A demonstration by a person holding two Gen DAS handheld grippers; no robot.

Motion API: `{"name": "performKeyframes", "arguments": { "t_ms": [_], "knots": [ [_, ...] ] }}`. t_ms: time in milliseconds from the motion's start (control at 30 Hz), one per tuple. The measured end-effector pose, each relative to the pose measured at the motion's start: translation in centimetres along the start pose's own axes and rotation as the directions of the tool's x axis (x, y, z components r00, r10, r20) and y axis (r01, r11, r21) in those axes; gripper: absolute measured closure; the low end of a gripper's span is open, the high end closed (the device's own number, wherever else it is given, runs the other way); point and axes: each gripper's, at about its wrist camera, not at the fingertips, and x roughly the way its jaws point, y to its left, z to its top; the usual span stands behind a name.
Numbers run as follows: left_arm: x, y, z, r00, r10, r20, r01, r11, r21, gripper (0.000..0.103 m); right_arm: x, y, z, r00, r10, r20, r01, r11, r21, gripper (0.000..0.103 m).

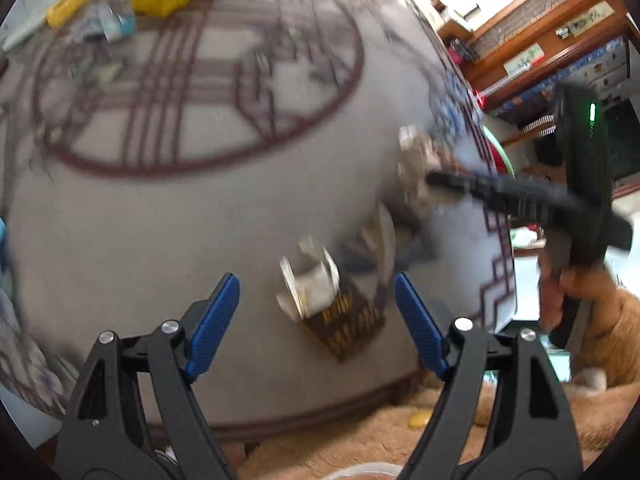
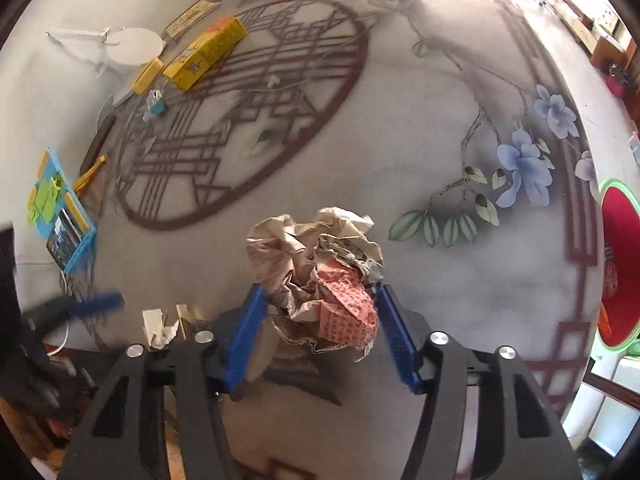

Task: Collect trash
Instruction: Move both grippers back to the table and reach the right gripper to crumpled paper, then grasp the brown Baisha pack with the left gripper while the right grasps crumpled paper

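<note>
A: What are the right gripper [image 2: 318,312]'s blue fingers [image 2: 244,336] doing?

B: They are closed in on the crumpled ball of beige and red printed paper [image 2: 320,276]. One pad touches each side of its lower half; the upper half bulges out toward 12 o'clock, above the tips. It sits on the grey tabletop with a dark red lattice circle [image 2: 400,160].

A: And the left gripper [image 1: 316,292]?

B: Its blue fingers [image 1: 214,320] stand wide apart and hold nothing. Between them, a little nearer the 3 o'clock pad, lies a torn brown and gold patterned wrapper with white paper scraps [image 1: 332,304], flat on the tabletop [image 1: 180,220]. No pad touches it. The view is blurred, so finer detail is lost.

A: What else is around?

B: In the right wrist view, at 10 to 11 o'clock: a long yellow carton [image 2: 206,52], a smaller yellow box [image 2: 147,76], a white round disc [image 2: 134,45]. At 9 o'clock a light blue case with green and yellow pieces [image 2: 60,212]. At 3 o'clock, past the tabletop's edge, a red bin with a green rim [image 2: 620,276].

A: Anything in the way?

B: In the left wrist view the right gripper [image 1: 432,178] reaches in from 3 o'clock, its tip against a pale crumpled mass just beyond the wrapper.
</note>
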Motion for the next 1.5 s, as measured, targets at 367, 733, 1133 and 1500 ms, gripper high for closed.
{"name": "performKeyframes", "arguments": {
  "t_ms": [367,733,1133,1500],
  "knots": [
    [2.7,-0.7,-2.2,0.996,-0.018,-0.083,0.015,0.999,-0.035,0.026,-2.7,-1.4,-0.2,0.995,-0.066,0.081,0.064,0.998,0.017,0.063],
    [4.1,-1.3,0.6,0.999,0.042,-0.024,-0.042,0.999,-0.02,0.061,-3.5,-3.5,-2.5,0.997,-0.048,0.066,0.044,0.997,0.066,0.054],
    [2.9,-2.3,3.2,0.992,0.095,0.081,-0.098,0.995,0.031,0.049,-4.3,-4.9,-3.6,0.998,-0.02,0.065,0.011,0.992,0.126,0.03],
    [3.8,-0.9,2.4,0.995,0.087,0.048,-0.085,0.995,-0.052,0.05,-3.9,-3.7,-3.1,0.998,-0.004,0.066,-0.003,0.994,0.107,0.03]
  ]
}}
